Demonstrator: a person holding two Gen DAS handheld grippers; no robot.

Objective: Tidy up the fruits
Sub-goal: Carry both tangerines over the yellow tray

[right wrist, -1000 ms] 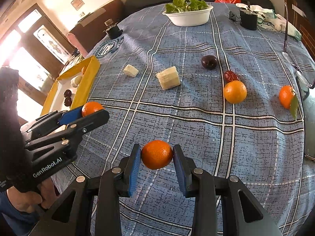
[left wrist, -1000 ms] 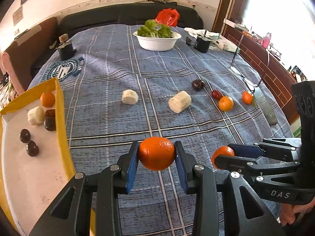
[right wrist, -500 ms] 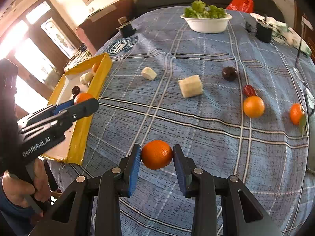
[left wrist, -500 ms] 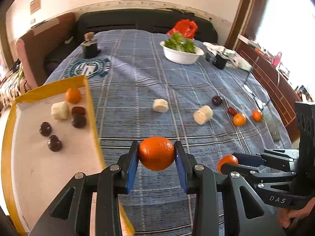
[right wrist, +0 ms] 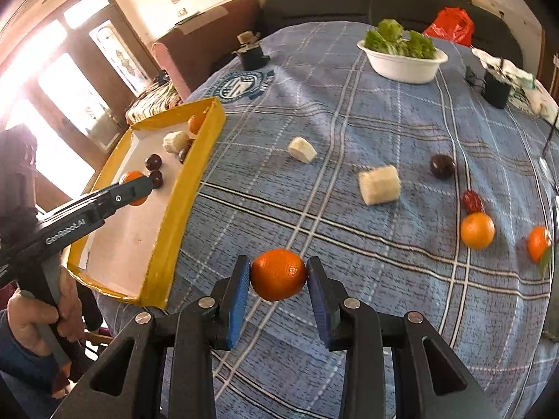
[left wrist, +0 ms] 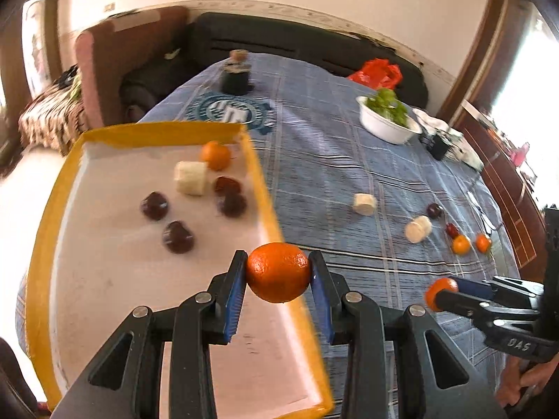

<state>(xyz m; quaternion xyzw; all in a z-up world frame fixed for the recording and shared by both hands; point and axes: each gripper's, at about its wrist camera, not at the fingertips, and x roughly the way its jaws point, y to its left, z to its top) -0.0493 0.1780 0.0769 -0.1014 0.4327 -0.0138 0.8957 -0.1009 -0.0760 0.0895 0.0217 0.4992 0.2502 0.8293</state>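
1. The left claw (left wrist: 277, 272) is clenching an orange (left wrist: 278, 271) at lower centre of its view, and it is now hanging over the right-hand rim of the yellow tray (left wrist: 265, 206); a second ago it was over bare blue cloth, with the tray only at the left edge.
2. The right claw (right wrist: 278, 275) is likewise gripping a second orange (right wrist: 278, 274), trailing over the tabletop (right wrist: 367, 244) to the right of the tray.
3. By my judgement both oranges are nearing drop-off, the left one first.
4. Further off, a banana piece (left wrist: 190, 178) and dark plums are already lying in the tray.
5. Far right, two loose oranges (right wrist: 477, 230) are waiting, unmoved from before.
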